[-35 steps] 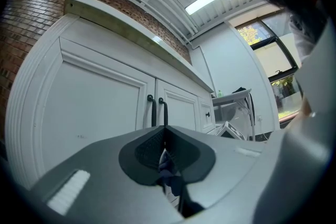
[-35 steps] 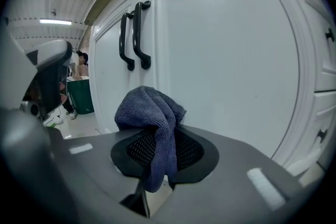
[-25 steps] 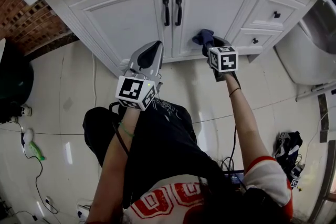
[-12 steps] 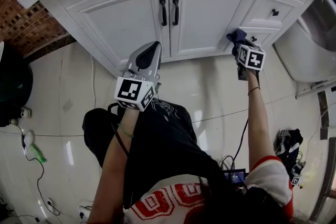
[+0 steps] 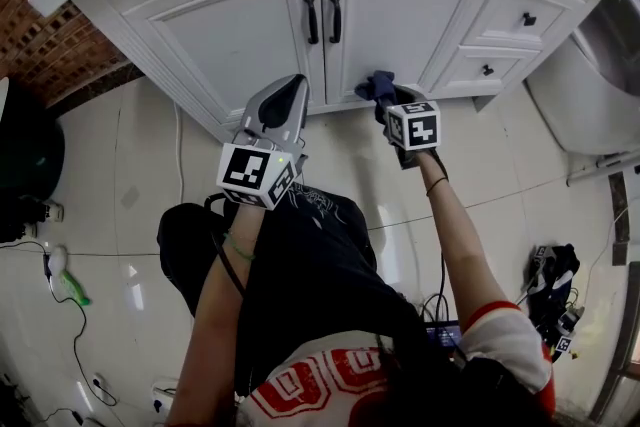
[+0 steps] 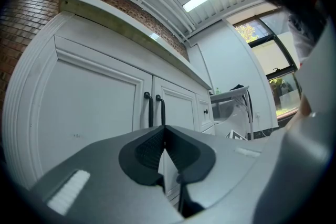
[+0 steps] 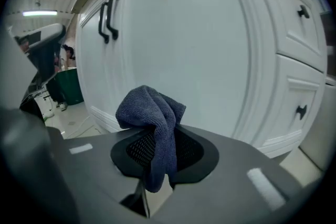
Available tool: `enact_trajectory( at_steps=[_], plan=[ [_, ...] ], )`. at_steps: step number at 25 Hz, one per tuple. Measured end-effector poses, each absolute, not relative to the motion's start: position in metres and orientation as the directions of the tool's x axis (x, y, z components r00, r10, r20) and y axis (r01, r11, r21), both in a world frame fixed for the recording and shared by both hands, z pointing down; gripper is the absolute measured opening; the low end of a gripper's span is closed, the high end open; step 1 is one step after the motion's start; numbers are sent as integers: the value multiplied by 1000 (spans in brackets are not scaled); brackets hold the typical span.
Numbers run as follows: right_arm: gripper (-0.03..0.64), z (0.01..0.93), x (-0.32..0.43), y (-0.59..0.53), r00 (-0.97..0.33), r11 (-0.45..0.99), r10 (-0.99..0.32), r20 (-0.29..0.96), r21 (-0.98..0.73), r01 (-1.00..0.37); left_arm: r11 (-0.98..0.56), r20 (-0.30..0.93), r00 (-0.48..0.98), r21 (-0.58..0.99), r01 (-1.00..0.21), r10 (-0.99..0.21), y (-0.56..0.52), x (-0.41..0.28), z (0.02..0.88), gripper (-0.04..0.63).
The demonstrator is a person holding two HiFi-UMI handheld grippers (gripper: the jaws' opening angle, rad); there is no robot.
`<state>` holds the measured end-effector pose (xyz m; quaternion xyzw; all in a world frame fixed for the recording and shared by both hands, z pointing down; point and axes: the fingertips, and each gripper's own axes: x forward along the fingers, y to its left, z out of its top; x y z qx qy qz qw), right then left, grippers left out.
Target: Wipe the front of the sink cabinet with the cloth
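Note:
The white sink cabinet (image 5: 250, 25) fills the top of the head view, with two doors, black handles (image 5: 322, 15) and small drawers (image 5: 525, 15) at right. My right gripper (image 5: 385, 95) is shut on a dark blue cloth (image 5: 378, 85) and holds it against the bottom edge of the right door (image 5: 400, 15). In the right gripper view the cloth (image 7: 152, 118) bunches out of the closed jaws in front of the door panel (image 7: 184, 50). My left gripper (image 5: 282, 105) is shut and empty, held back from the left door (image 6: 89, 107).
A brick wall (image 5: 45, 35) flanks the cabinet at left. A white toilet (image 5: 590, 85) stands at right, close to the drawers. Cables (image 5: 70, 315) and small items lie on the glossy tiled floor (image 5: 120, 195). The person's legs and dark clothing (image 5: 300, 265) fill the lower middle.
My right gripper has swept the cloth leftward from the lower drawer back to the bottom of the right door. The left gripper has stayed put.

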<state>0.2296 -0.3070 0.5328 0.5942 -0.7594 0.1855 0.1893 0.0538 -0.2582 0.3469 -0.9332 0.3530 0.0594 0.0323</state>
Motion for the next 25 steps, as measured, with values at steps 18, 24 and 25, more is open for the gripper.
enact_trajectory(
  at_steps=[18,24,25],
  plan=[
    [78,557,256,-323,-160,170,-809,565,-36,-985,-748,-122,744,-20,-663,-657,-260,54,350,0],
    [78,556,353,-310,-3,0,-818,575,-5,-1000,-752,-107,751,-43,-658,-652,-259,53,354,0],
    [78,555,367,-308,19,-19,-818,575,6,-1000,-751,-105,750,-41,-659,-653,-259,53,354,0]
  ],
)
